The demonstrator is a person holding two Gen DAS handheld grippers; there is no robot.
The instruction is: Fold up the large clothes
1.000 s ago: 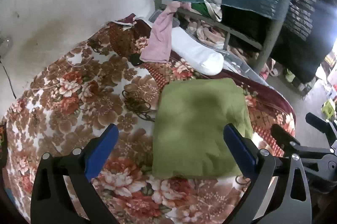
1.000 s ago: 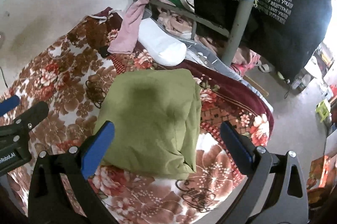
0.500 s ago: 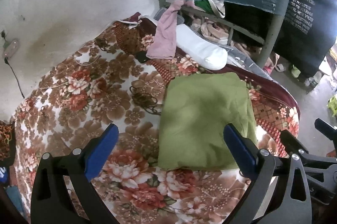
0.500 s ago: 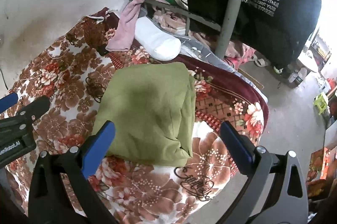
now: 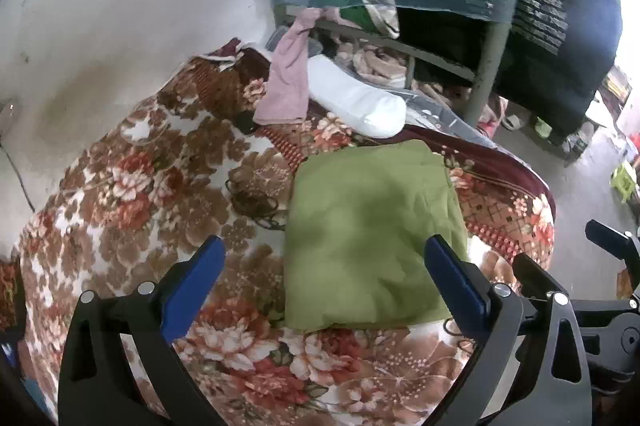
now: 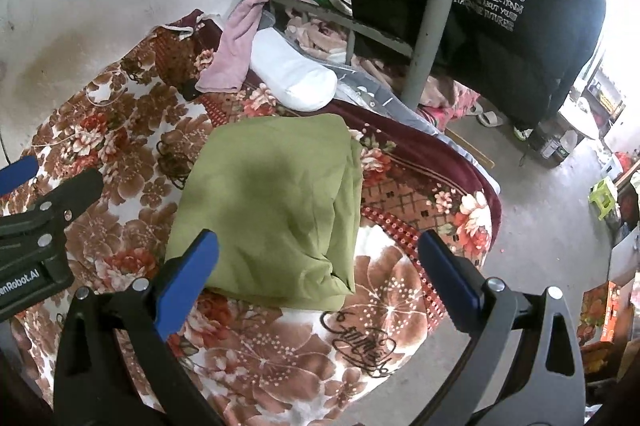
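Folding looks finished: green garment (image 6: pixel 272 201) lies as a squared bundle on the floral blanket (image 6: pixel 132 129), left gripper (image 5: pixel 324 274) and right gripper (image 6: pixel 316 266) spread empty above it, so next probably comes another garment.

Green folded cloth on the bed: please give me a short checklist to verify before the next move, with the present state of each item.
1. Left gripper open and empty: ok.
2. Right gripper open and empty: ok.
3. Green folded cloth lies free on the floral blanket, neither gripper touching it: ok.
4. Fold is tidy: not ok, layers bulge along its right edge in the right wrist view.
5. Dark cord beside the cloth's left edge is clear of it: cannot tell.
6. Pink towel and white pillow apart from the cloth: ok.
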